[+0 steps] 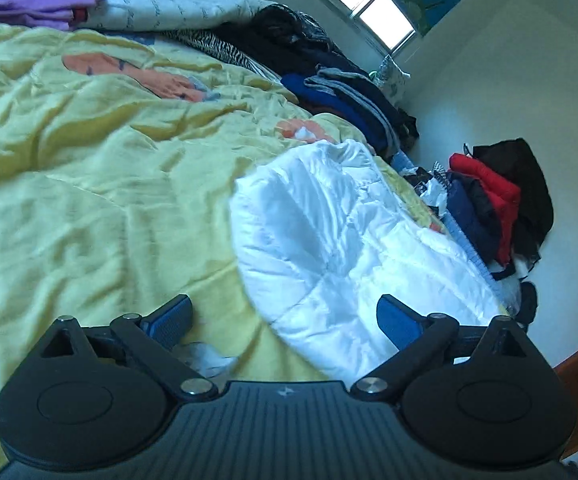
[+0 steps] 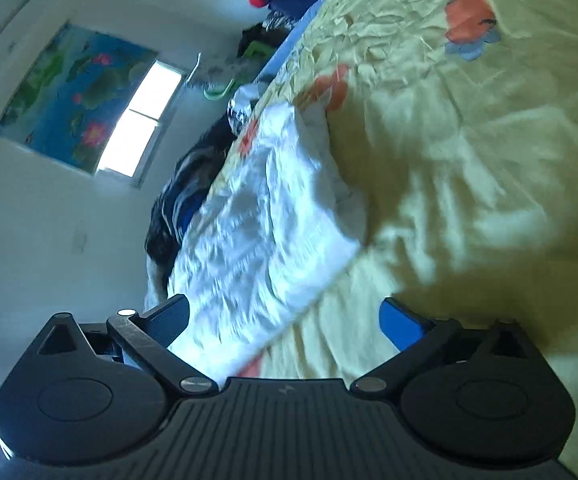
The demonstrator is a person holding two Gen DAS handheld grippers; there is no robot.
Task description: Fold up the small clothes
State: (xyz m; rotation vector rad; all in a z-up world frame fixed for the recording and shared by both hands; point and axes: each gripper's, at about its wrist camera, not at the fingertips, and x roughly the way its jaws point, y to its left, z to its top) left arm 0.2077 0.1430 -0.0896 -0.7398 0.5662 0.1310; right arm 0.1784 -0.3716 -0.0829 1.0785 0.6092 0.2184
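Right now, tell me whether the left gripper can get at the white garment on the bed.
Probably yes. The left gripper is open, and the white garment lies just ahead on the yellow bedspread, with nothing between them.

You see a glossy, quilted white garment (image 1: 341,236) on a matt, wrinkled yellow cloth bedspread (image 1: 89,168); your left gripper (image 1: 285,320) is matt black ribbed plastic with shiny metal pins.

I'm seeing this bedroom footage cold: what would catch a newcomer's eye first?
A shiny white quilted garment lies on the rumpled yellow bedspread, just ahead of the open left gripper. A red jacket tops a dark clothes pile beyond the bed's edge. On the wall, a bright window sits beside a blue lotus picture.
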